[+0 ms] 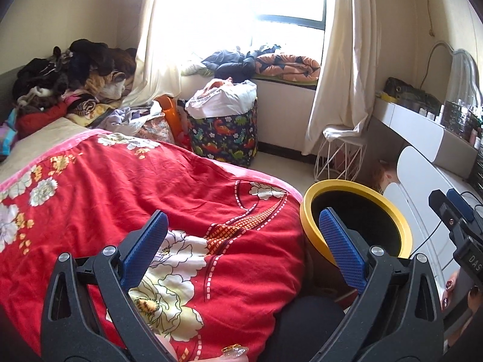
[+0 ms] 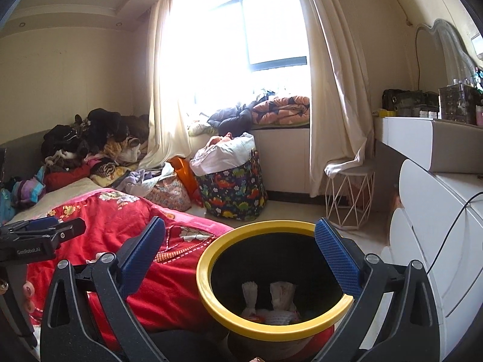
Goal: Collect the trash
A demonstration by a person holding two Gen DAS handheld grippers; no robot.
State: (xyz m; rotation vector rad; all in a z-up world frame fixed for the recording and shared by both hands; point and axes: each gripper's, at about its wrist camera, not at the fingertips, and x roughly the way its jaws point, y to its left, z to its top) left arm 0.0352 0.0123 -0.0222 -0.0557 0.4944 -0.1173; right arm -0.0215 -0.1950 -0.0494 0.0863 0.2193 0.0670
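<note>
A round trash bin with a yellow rim (image 2: 208, 259) and black inside stands beside the bed; it also shows in the left wrist view (image 1: 311, 193). White crumpled trash (image 2: 271, 301) lies at its bottom. My right gripper (image 2: 241, 241) is open and empty, its blue pads (image 2: 335, 253) spread above the bin's mouth. My left gripper (image 1: 241, 241) is open and empty over the red floral quilt (image 1: 151, 187), left of the bin. Each gripper shows at the edge of the other's view: the right one (image 1: 452, 208) and the left one (image 2: 45, 229).
A pile of clothes (image 1: 69, 81) lies at the bed's head. A dinosaur-print laundry basket (image 1: 226, 132) stands by the window. A white wire stool (image 1: 338, 154) and a white dresser (image 2: 437, 211) with a cable stand at the right. A curtain (image 2: 335, 90) hangs down to the stool.
</note>
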